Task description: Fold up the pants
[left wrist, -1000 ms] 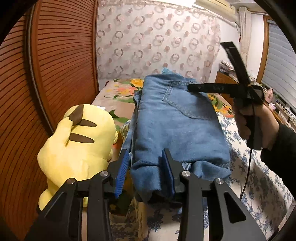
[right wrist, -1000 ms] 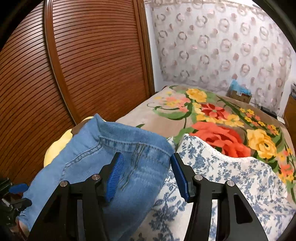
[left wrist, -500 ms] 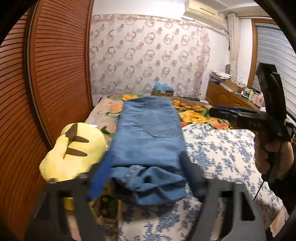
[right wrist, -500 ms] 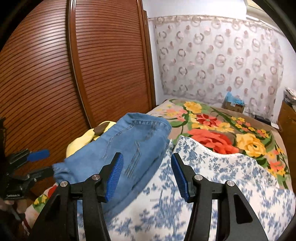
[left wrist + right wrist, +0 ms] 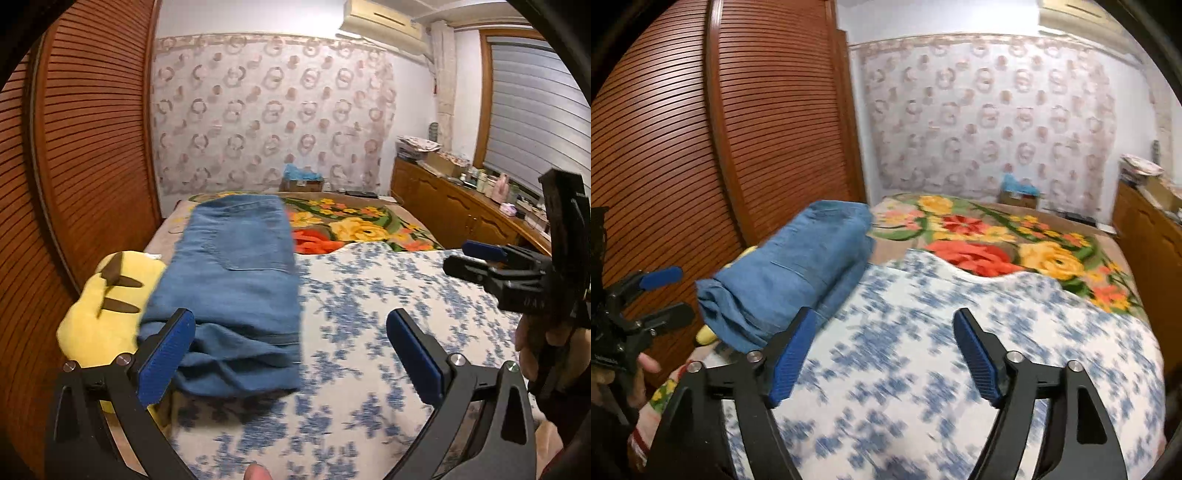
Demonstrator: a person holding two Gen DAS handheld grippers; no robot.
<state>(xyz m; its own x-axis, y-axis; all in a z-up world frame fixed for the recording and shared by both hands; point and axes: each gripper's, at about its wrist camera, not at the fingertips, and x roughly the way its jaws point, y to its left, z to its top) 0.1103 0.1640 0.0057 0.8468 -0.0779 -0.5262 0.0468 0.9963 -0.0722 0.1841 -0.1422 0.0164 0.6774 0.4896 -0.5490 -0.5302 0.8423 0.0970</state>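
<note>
The blue jeans point(image 5: 236, 291) lie folded in a long stack on the left side of the bed, partly over a yellow plush. They also show in the right wrist view point(image 5: 790, 273). My left gripper point(image 5: 291, 358) is wide open and empty, pulled back just short of the near end of the jeans. My right gripper point(image 5: 886, 354) is open and empty above the blue floral cover, to the right of the jeans. It also shows at the right of the left wrist view point(image 5: 476, 258), and the left gripper shows at the left of the right wrist view point(image 5: 665, 295).
A yellow plush toy point(image 5: 103, 302) lies against the jeans by the wooden louvred wardrobe doors point(image 5: 74, 166). A blue floral cover point(image 5: 388, 314) and an orange flowered blanket point(image 5: 354, 225) cover the bed. A wooden cabinet point(image 5: 461, 210) with clutter stands at the right.
My left gripper let go of the near end of the jeans, opened wide and drew back. My right gripper drew back from the jeans and opened wider.
</note>
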